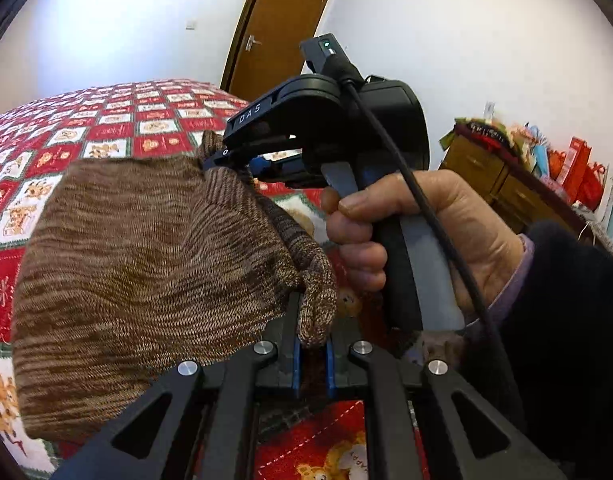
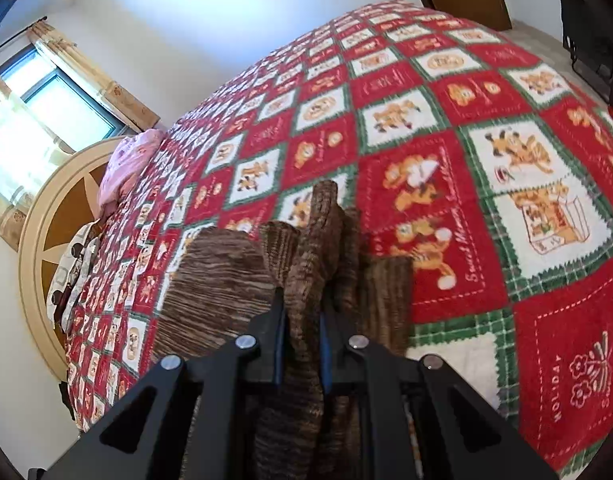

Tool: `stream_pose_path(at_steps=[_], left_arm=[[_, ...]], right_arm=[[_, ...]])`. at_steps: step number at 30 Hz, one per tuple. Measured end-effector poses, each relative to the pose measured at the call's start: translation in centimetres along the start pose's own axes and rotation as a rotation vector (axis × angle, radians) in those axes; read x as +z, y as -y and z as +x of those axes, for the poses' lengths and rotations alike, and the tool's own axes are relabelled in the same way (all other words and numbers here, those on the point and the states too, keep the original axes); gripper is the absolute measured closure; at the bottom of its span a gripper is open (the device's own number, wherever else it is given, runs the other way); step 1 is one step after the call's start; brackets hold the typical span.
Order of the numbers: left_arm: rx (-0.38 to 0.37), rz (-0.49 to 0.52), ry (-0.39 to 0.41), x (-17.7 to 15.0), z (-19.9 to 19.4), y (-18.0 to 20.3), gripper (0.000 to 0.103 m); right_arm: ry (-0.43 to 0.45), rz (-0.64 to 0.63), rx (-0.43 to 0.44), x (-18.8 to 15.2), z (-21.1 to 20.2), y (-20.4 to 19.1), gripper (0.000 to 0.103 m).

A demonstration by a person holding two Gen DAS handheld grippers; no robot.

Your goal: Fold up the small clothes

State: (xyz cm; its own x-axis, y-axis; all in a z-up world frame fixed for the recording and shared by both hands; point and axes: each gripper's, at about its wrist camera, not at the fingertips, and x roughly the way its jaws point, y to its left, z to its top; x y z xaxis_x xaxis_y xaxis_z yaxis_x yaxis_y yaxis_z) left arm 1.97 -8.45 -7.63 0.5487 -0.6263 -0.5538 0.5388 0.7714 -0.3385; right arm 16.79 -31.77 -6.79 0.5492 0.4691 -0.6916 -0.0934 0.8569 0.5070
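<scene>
Both grippers' jaws clamped tight

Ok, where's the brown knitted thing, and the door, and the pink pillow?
brown knitted garment (image 1: 146, 264): left wrist view, middle of the hanging knit.
door (image 1: 278, 28): left wrist view, brown panel above the handle.
pink pillow (image 2: 126, 164): right wrist view, its middle, by the headboard.

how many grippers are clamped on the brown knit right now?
2. The left gripper pinches one edge of the brown knit garment; the right gripper, also visible in the left wrist view, pinches another bunched part above the bed.
</scene>
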Motion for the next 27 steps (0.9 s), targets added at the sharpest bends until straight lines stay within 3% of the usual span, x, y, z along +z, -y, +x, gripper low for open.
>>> stream_pose_path(at_steps=[7,10,13,15,16,18,20,22,24,27], left_arm=[[0.036,0.008,-0.045,-0.3,0.4,0.3,0.094],[0.03,0.013,-0.072,-0.1,-0.3,0.0,0.093],[-0.041,0.004,-0.11,0.0,-2.4,-1.6,0.09],[-0.055,-0.024,-0.072,0.1,-5.1,-3.5,0.081],[-0.034,-0.039,-0.04,0.3,-6.5,-4.4,0.067],[0.012,-0.065,0.039,0.8,-9.3,-5.9,0.045],[0.055,-0.089,0.109,1.6,-11.0,-7.0,0.042],[0.126,-0.086,0.113,2.3,-11.0,-7.8,0.042],[0.24,-0.058,0.065,2.0,-9.7,-8.8,0.042],[0.347,-0.071,-0.034,1.3,-7.3,-10.3,0.042]], right_arm=[[-0.002,0.039,0.004,-0.6,0.1,1.8,0.08],[0.02,0.05,-0.067,-0.6,-0.7,2.2,0.056],[0.108,0.049,-0.198,-0.9,-4.0,2.1,0.056],[0.182,0.001,-0.244,-1.6,-6.7,1.0,0.064],[0.202,-0.049,-0.251,-2.3,-8.0,-0.2,0.071],[0.194,-0.128,-0.225,-3.7,-9.1,-2.2,0.072],[0.155,-0.223,-0.213,-5.7,-9.1,-4.4,0.072],[0.126,-0.27,-0.211,-7.2,-8.3,-5.9,0.072],[0.093,-0.291,-0.206,-8.6,-7.4,-7.0,0.072],[0.052,-0.296,-0.215,-10.6,-6.3,-7.2,0.072]])
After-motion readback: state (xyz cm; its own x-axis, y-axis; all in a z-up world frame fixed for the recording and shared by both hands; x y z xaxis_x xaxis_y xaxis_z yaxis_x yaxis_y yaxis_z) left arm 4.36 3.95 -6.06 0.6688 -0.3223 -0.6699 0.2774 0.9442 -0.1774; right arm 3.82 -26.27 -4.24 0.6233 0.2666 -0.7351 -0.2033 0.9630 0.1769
